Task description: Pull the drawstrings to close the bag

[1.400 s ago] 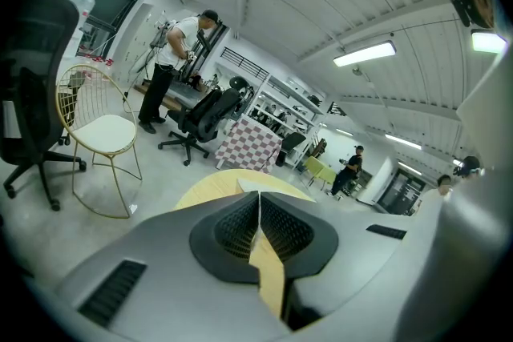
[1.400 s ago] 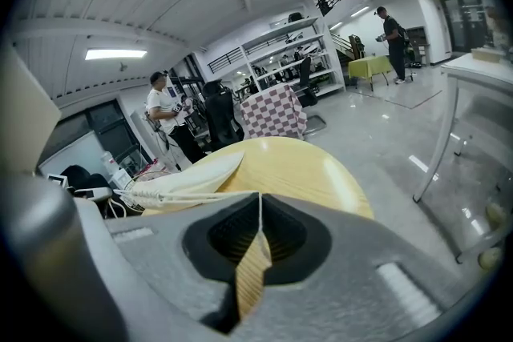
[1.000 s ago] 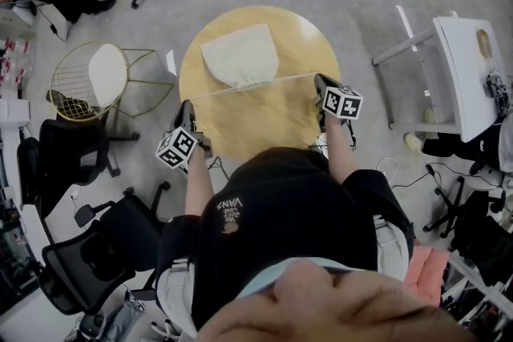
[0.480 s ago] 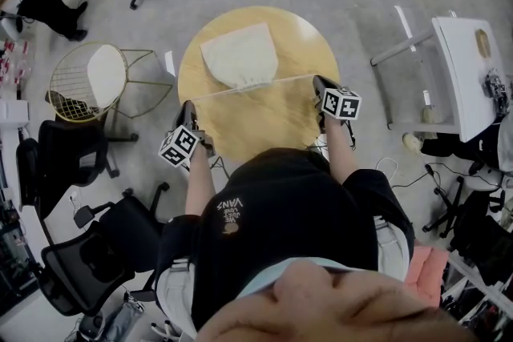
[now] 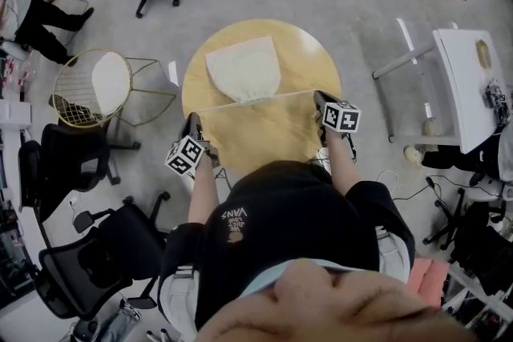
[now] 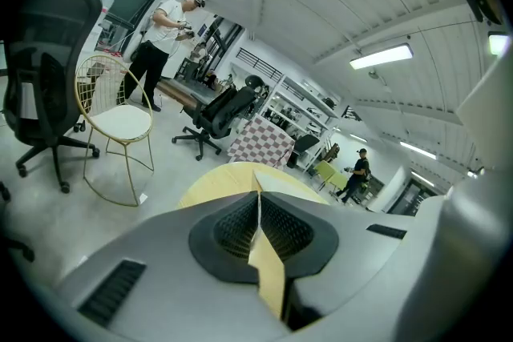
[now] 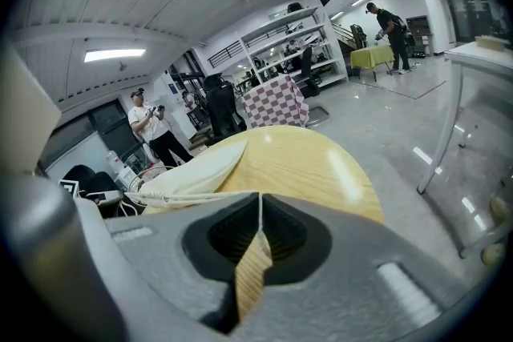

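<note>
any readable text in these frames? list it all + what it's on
"VANS": printed on the person's black shirt, upside down in the head view.
Smaller print lines just under that logo: too small and blurred to read.
Nothing else is readable in the head view or in either gripper view.
</note>
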